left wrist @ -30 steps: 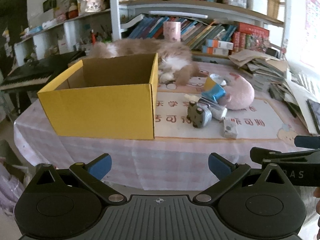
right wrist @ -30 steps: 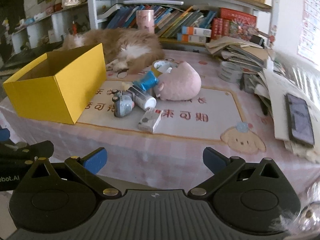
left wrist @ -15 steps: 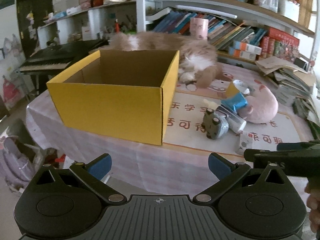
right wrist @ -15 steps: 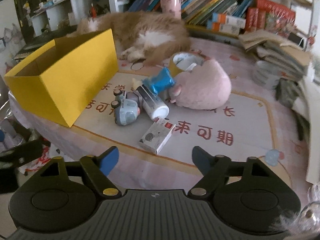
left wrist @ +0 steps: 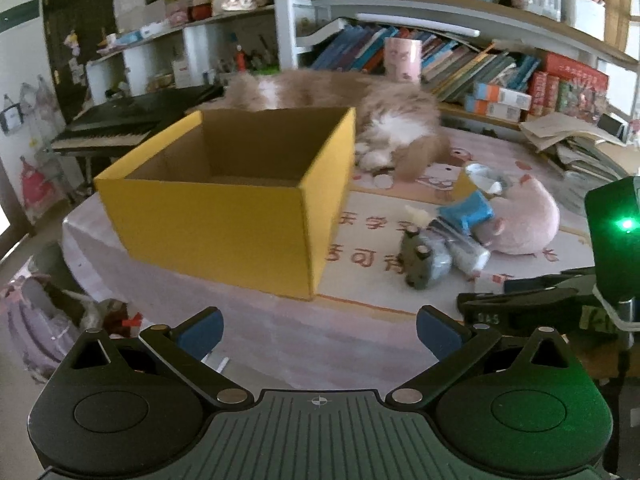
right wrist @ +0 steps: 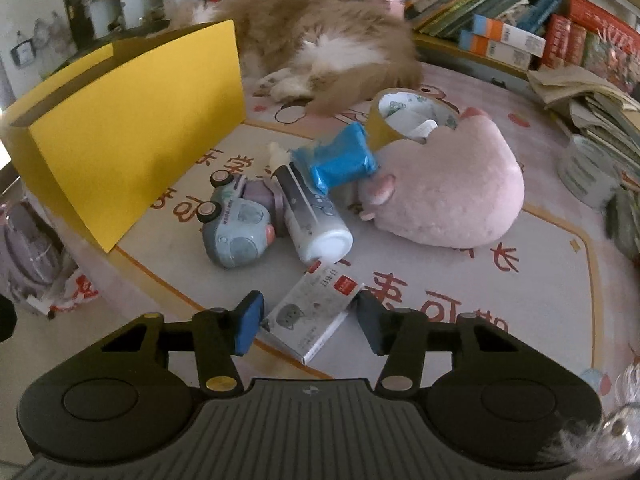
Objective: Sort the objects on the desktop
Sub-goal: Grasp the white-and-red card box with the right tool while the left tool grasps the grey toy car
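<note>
Card box (right wrist: pixel 310 318) lies between the right gripper (right wrist: pixel 308 322) jaws, apart, not yet clamped. Left gripper (left wrist: pixel 318 330) jaws apart, empty. Yellow box (left wrist: pixel 240 204) looks empty; sorting barely begun.

Setting was a lived-in home room, likely a study or family room. Evidence: a long-haired cat (right wrist: pixel 320 46) lay asleep on the table (left wrist: pixel 280 328), which was covered by a pink checked cloth with a cartoon-printed mat (right wrist: pixel 500 280) carrying Chinese characters. Open shelves (left wrist: pixel 440 16) behind held crammed rows of books (left wrist: pixel 460 64), boxes and plush figures. An electronic keyboard (left wrist: pixel 132 120) stood at the left. Loose paper stacks (right wrist: pixel 592 96) were piled at the table's right edge.
</note>
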The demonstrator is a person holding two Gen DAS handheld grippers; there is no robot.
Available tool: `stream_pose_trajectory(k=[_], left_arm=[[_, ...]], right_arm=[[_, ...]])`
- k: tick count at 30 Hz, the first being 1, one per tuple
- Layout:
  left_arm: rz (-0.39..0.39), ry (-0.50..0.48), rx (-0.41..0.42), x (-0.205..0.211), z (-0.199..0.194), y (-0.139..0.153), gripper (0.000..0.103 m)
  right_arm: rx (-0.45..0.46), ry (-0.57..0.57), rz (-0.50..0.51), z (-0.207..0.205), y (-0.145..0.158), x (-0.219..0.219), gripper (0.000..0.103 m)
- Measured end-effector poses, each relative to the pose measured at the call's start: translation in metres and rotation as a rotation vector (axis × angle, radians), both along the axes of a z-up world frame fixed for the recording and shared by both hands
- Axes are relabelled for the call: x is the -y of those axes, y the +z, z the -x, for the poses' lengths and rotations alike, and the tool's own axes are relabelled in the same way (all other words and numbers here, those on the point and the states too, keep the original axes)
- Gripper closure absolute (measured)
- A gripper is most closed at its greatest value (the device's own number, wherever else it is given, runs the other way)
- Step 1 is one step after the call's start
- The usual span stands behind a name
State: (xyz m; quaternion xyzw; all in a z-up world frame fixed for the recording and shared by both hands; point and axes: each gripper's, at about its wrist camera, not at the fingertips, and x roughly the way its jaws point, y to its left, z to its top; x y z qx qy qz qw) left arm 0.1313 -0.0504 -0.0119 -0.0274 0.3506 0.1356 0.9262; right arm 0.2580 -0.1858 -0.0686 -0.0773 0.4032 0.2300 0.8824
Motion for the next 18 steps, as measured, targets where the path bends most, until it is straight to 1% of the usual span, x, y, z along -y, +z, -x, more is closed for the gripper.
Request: stream_pose_trajectory(k=[2,4,6,8,9,11,13,15,18], left_arm=[[0.004,-0.020,-0.002,0.006,-0.005,-0.001,0.000],[0.013,-0.051,-0.009,0.014,-0.010,-0.004,0.001],[0.033,-0.094,-0.021,0.023,-0.019,-0.007,0.002],[0.064,-0.136,-0.037,0.030,-0.028,-0.012,0.010],[0.080,-0.147,-0.047,0.032,-0.034,-0.015,0.013],[0.115,-0.150,-0.065,0.035,-0.048,-0.023,0.019],[0.138,-0.134,-0.074,0.037,-0.064,-0.029,0.022],[0.131,-0.121,-0.066,0.041,-0.078,-0.032,0.024],[0.077,-0.114,-0.056,0.049,-0.099,-0.036,0.030]], right_arm=[[0.003,0.004,-0.002,-0.001,0.002,0.008,0.069],[0.017,-0.007,-0.013,-0.002,0.006,0.020,0.075],[0.034,-0.020,-0.018,-0.003,0.012,0.035,0.076],[0.036,-0.033,-0.016,-0.003,0.015,0.050,0.076],[0.034,-0.040,-0.014,-0.002,0.016,0.058,0.076],[0.034,-0.049,-0.016,-0.002,0.016,0.070,0.076],[0.039,-0.060,-0.008,-0.002,0.017,0.080,0.076],[0.044,-0.071,-0.005,-0.002,0.018,0.089,0.076],[0.035,-0.081,-0.004,-0.004,0.018,0.098,0.076]])
